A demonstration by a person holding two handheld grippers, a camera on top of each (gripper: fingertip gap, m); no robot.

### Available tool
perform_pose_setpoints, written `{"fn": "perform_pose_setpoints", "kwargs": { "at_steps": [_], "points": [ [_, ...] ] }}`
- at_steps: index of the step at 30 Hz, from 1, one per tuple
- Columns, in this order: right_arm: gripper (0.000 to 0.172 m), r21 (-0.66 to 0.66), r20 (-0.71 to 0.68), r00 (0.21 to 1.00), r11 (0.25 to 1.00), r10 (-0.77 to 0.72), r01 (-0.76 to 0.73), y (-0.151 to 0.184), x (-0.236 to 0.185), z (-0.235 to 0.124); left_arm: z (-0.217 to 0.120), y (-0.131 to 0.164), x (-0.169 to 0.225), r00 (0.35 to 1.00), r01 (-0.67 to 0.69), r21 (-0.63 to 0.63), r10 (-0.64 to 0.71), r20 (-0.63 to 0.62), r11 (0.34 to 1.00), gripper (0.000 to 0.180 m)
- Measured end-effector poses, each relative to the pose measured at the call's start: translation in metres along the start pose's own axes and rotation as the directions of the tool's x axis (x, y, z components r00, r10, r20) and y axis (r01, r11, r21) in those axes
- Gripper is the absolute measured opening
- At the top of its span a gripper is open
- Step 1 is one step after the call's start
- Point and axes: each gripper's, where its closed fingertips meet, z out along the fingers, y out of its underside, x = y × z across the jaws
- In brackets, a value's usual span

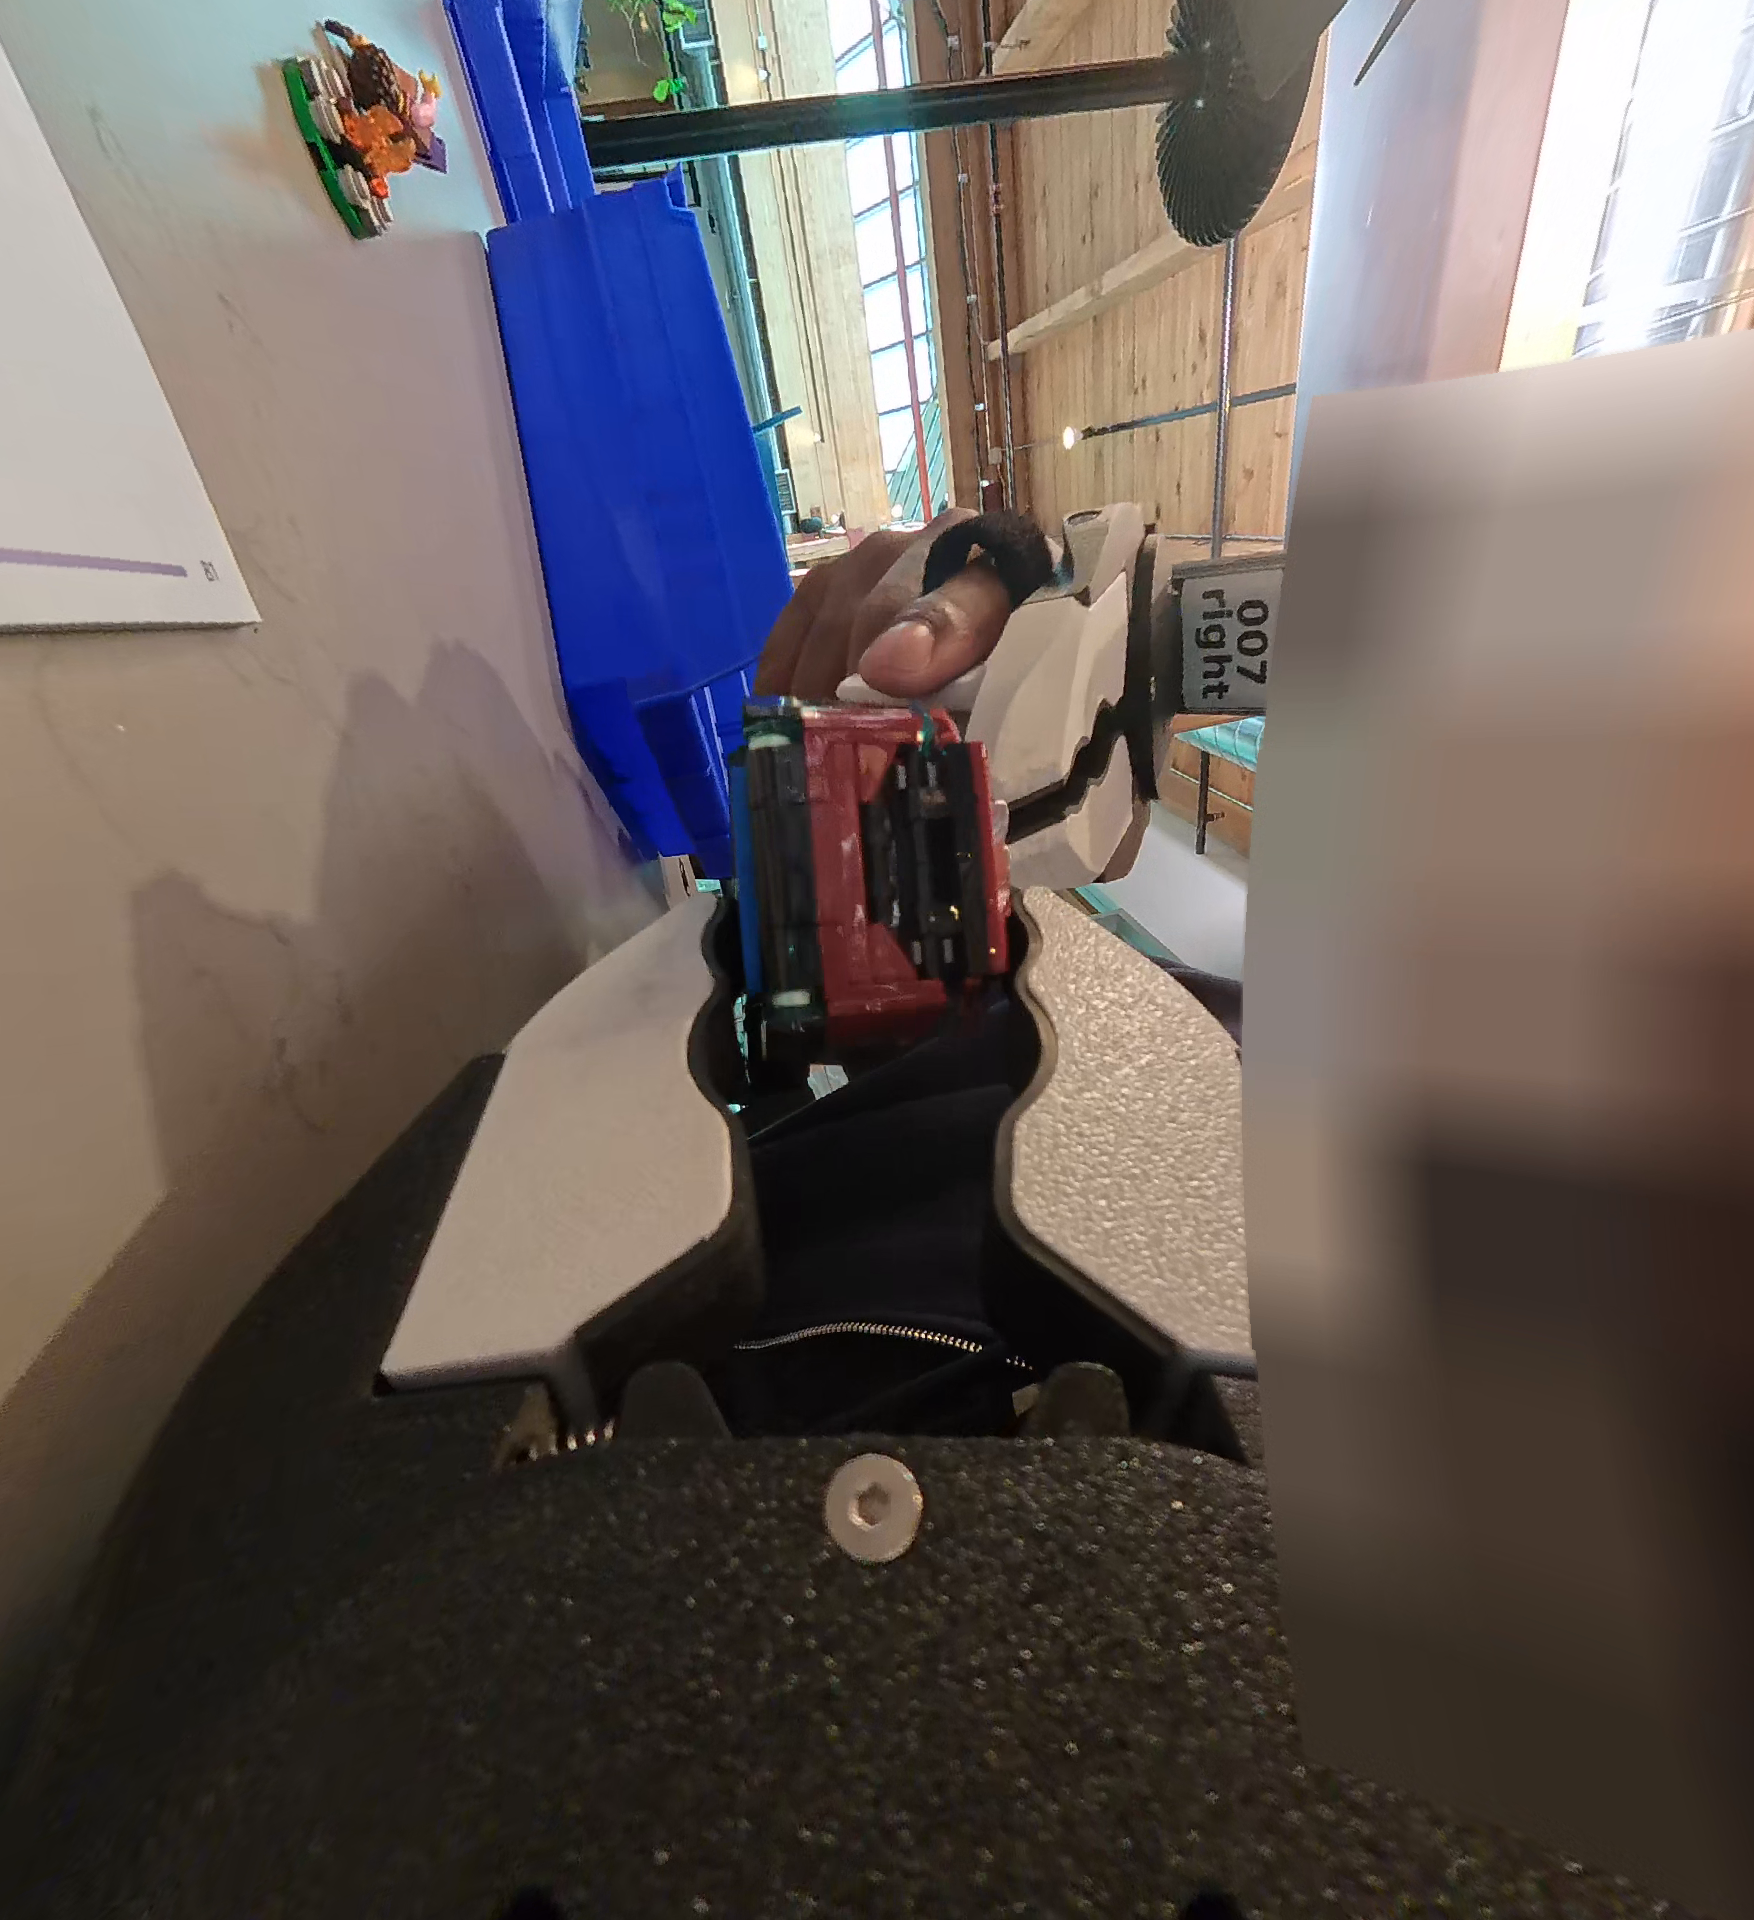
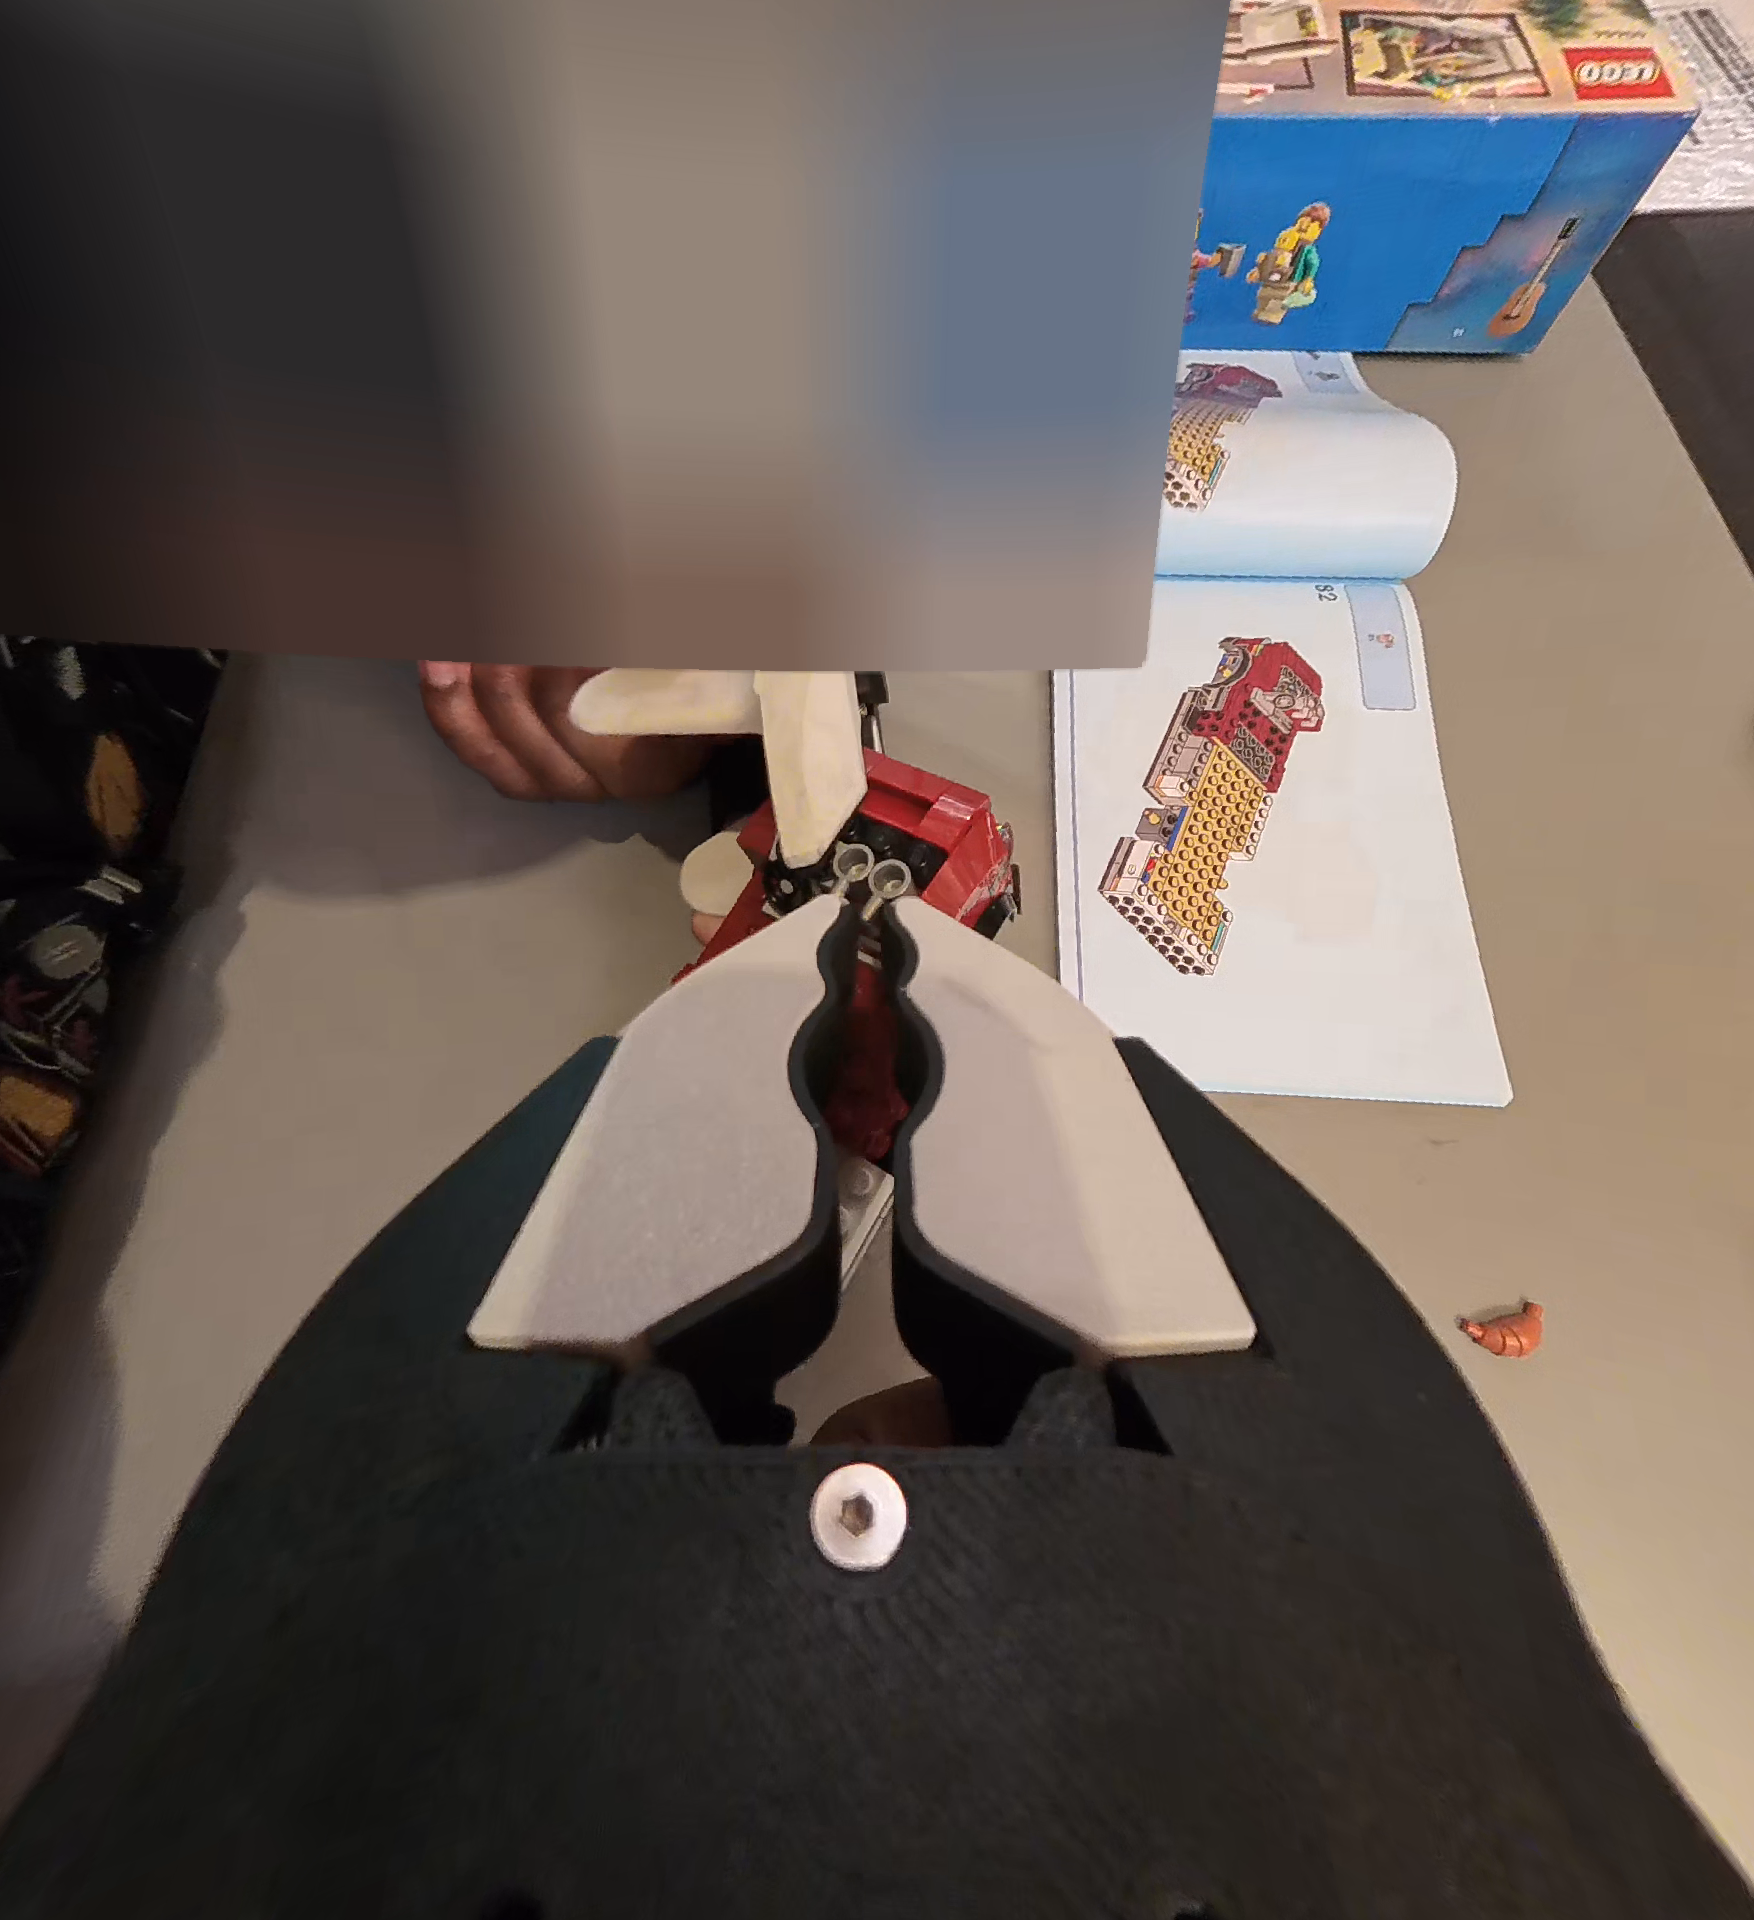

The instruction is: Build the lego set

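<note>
In the left wrist view my left gripper is shut on a red and black brick model, with a pad on each side of it, and holds it above the grey table. In the right wrist view the same model sits between the left gripper's white fingers. My right gripper is shut on a small clear piece with two cup-shaped ends and holds it right at the model's black top. The right gripper also shows in the left wrist view, behind the model, with a thumb on it.
An open instruction booklet lies to the right of the model, with a blue toy box beyond it. A small brown piece lies on the table at the right. Blue bins and a small colourful brick build stand farther off. Left and right tips are no more than a few centimetres apart.
</note>
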Motion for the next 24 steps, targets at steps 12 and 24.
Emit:
{"fn": "perform_pose_setpoints", "kwargs": {
  "at_steps": [12,24],
  "points": [
    [0.003,-0.026,0.036,0.999,1.000,-0.013,0.014,0.0012,-0.0020,-0.0010,0.0015,0.0032,-0.0002,1.000,-0.005,-0.017,0.005,0.003,1.000,0.049],
    [0.003,-0.057,0.090,0.995,0.997,-0.042,0.047,0.0030,-0.0036,-0.0012,0.0022,0.0056,-0.0010,1.000,0.000,-0.035,0.000,0.001,0.999,0.049]
  ]
}}
